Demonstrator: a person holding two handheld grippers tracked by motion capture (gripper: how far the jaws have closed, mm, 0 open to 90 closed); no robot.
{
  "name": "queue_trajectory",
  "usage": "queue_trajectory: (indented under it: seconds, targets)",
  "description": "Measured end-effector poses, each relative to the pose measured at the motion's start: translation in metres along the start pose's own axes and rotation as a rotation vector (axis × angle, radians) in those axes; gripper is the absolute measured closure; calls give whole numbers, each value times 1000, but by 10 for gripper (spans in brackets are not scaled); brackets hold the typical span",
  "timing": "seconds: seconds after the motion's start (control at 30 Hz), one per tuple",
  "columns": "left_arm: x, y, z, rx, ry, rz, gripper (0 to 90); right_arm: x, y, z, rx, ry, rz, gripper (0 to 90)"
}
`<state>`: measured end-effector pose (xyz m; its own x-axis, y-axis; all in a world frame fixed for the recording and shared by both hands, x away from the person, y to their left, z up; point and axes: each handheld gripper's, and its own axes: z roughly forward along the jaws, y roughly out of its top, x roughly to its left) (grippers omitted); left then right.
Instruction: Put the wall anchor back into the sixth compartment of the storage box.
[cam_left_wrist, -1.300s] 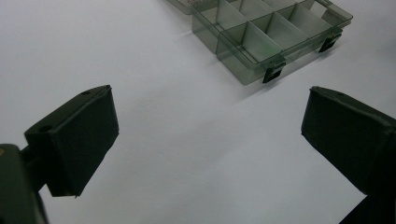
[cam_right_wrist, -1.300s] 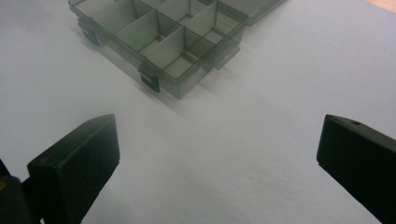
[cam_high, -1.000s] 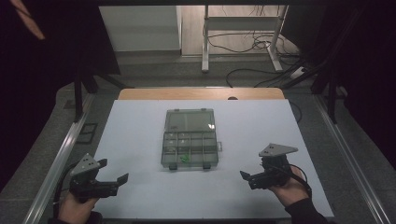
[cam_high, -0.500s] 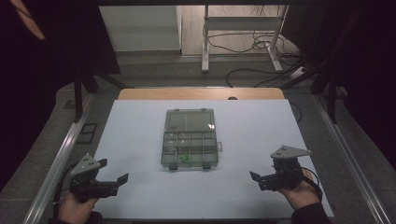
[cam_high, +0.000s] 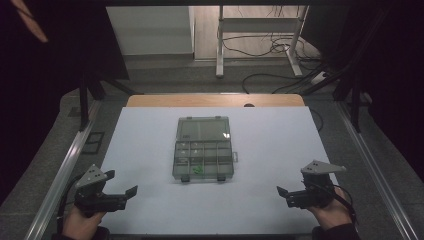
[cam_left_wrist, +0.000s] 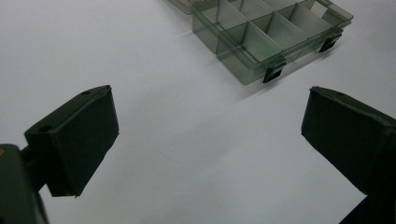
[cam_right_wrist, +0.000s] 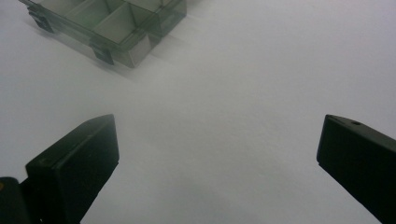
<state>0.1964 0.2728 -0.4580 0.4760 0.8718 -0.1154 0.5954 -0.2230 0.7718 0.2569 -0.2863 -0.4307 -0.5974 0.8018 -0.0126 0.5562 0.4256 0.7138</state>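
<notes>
Two black two-jaw grippers flank a clear greenish plastic compartment box (cam_high: 204, 149) lying open on the white table sheet (cam_high: 270, 145). Well to the box's left and nearer the person, the left gripper (cam_high: 131, 191) has its jaws spread wide and holds nothing. The box lies flat, its lid folded back on the far side, with a small green item in one near compartment. Well to its right, the right gripper (cam_high: 280, 192) is likewise spread wide and empty.
</notes>
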Motion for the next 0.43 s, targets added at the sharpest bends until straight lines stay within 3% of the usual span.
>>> queue_trajectory:
  seconds: [0.23,0.43]
  targets:
    - [0,0,0,0,1,0,44,-7,-7,-6,-17,-14,46,0]
    - [0,1,1,2,0,2,44,-6,-7,-5,-7,-20,35,0]
